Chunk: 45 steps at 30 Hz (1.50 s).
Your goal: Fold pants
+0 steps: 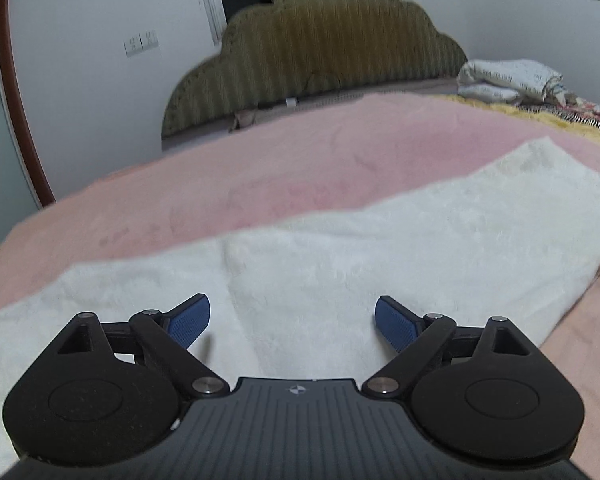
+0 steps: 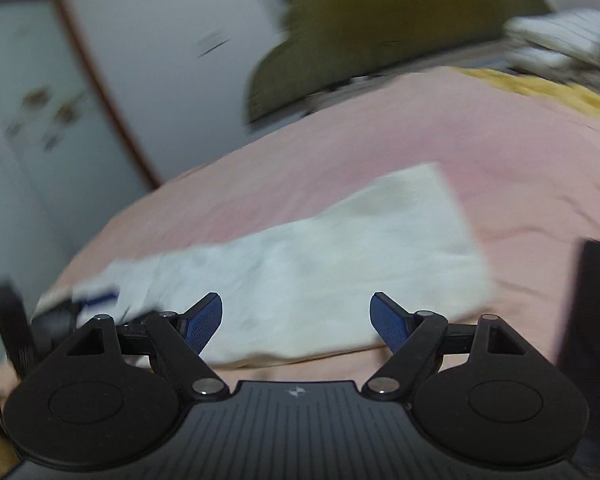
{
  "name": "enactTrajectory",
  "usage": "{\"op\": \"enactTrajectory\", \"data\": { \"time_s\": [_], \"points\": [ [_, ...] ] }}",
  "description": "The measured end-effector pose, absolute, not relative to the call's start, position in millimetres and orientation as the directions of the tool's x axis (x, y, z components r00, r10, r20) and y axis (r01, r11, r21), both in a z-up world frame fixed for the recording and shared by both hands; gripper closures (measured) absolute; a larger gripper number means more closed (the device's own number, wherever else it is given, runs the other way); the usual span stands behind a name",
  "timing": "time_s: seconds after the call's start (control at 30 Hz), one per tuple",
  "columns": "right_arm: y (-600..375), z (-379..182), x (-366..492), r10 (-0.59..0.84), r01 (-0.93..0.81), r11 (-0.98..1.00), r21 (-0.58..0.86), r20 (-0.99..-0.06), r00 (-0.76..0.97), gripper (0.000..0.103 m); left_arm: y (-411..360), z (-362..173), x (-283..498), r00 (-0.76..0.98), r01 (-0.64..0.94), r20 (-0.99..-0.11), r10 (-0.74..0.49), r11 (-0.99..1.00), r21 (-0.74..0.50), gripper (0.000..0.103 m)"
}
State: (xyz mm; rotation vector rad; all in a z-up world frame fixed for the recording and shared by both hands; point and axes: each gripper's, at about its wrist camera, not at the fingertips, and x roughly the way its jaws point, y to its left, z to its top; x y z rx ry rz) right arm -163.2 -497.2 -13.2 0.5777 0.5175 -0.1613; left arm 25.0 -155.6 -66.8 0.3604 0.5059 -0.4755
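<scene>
Left side first. The left tool (image 1: 292, 322) is hovering low over the white pants (image 1: 380, 248), its blue pads (image 1: 190, 320) spread wide and pinching nothing. The pants are lying flat and lengthwise on the pink bed cover (image 1: 260, 168), running from the near left toward the far right; a soft vertical crease is showing just ahead of the left pad, which suggests the cloth is already doubled leg over leg, though I cannot tell that for certain.

Moving right. The right tool (image 2: 296, 320) is likewise spread, nothing between its pads (image 2: 388, 322), and is sitting just short of the near edge of the pants (image 2: 320, 272). This view is smeared by motion. The far end of the cloth is lying square toward the olive headboard (image 2: 380, 20); a folded quilt (image 1: 508, 80) is resting well apart at the head of the bed.

Judgement: the step in hand is taking hold for a fold across the length. To do it well, each tool should be closing on a corner of the same end, pinching all layers together, not only the top one. Both should be lifting evenly and carrying that end over to meet the other, keeping edges aligned. Risk: plush cloth slipping, or a layer dragging behind.
</scene>
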Motion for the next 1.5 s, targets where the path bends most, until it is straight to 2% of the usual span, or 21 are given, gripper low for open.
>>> {"op": "enactTrajectory", "data": {
  "time_s": [0.1,0.2,0.27,0.4,0.53,0.57,0.6,0.63,0.7,0.83,1.2,1.27,1.3,1.37,1.4,1.43,1.5],
  "points": [
    [-530,-35,-184,0.08,0.333,0.709,0.621,-0.54,0.838,0.02,-150,-70,33,0.761,0.501,-0.557,-0.332,0.847,0.179,0.005],
    [-529,-59,-179,0.199,0.266,0.674,0.689,-0.516,0.833,0.021,-149,-71,37,0.756,0.49,-0.57,-0.321,0.856,0.168,0.002],
    [-528,-70,-171,0.2,0.24,0.621,0.746,-0.447,0.872,0.02,-148,-70,38,0.754,0.487,-0.574,-0.319,0.858,0.162,0.0],
    [-530,-77,-170,0.016,0.292,0.533,0.794,-0.355,0.935,0.022,-146,-71,40,0.743,0.484,-0.589,-0.319,0.863,0.144,0.0],
    [-547,-82,-155,-0.137,0.357,0.468,0.809,-0.333,0.933,0.023,-147,-71,40,0.745,0.483,-0.589,-0.315,0.863,0.15,0.0],
    [-551,-83,-151,-0.107,0.332,0.48,0.812,-0.322,0.941,0.025,-147,-72,40,0.744,0.483,-0.589,-0.315,0.863,0.148,0.0],
    [-554,-82,-146,-0.126,0.358,0.477,0.803,-0.341,0.932,0.035,-147,-72,40,0.742,0.483,-0.591,-0.316,0.863,0.145,0.0],
    [-556,-82,-138,-0.14,0.402,0.487,0.775,-0.386,0.912,0.057,-146,-72,40,0.741,0.484,-0.592,-0.317,0.864,0.143,0.0],
    [-555,-89,-127,-0.158,0.464,0.518,0.718,-0.453,0.877,0.078,-146,-72,41,0.739,0.483,-0.594,-0.317,0.864,0.14,0.0],
    [-553,-94,-129,-0.174,0.451,0.543,0.709,-0.43,0.886,0.078,-147,-72,41,0.737,0.483,-0.597,-0.318,0.865,0.135,0.0],
    [-546,-90,-127,-0.188,0.474,0.597,0.647,-0.462,0.867,0.078,-146,-72,41,0.732,0.482,-0.6,-0.323,0.868,0.121,0.0],
    [-545,-89,-126,-0.198,0.484,0.612,0.626,-0.471,0.86,0.077,-145,-72,42,0.73,0.482,-0.601,-0.324,0.868,0.118,0.0],
    [-542,-87,-124,-0.204,0.487,0.621,0.614,-0.474,0.857,0.073,-145,-72,41,0.731,0.482,-0.601,-0.323,0.868,0.119,0.0],
    [-538,-82,-122,-0.196,0.472,0.648,0.598,-0.469,0.861,0.054,-146,-72,41,0.732,0.481,-0.6,-0.322,0.868,0.12,0.0],
    [-535,-80,-121,-0.176,0.447,0.67,0.593,-0.458,0.871,0.033,-146,-72,41,0.732,0.481,-0.6,-0.323,0.868,0.12,0.0],
    [-531,-77,-118,-0.152,0.42,0.7,0.578,-0.454,0.878,0.017,-146,-72,41,0.731,0.482,-0.6,-0.323,0.868,0.12,0.0],
    [-521,-70,-108,-0.131,0.401,0.762,0.509,-0.485,0.865,0.01,-146,-72,41,0.731,0.481,-0.601,-0.324,0.869,0.117,0.0]
  ]
}}
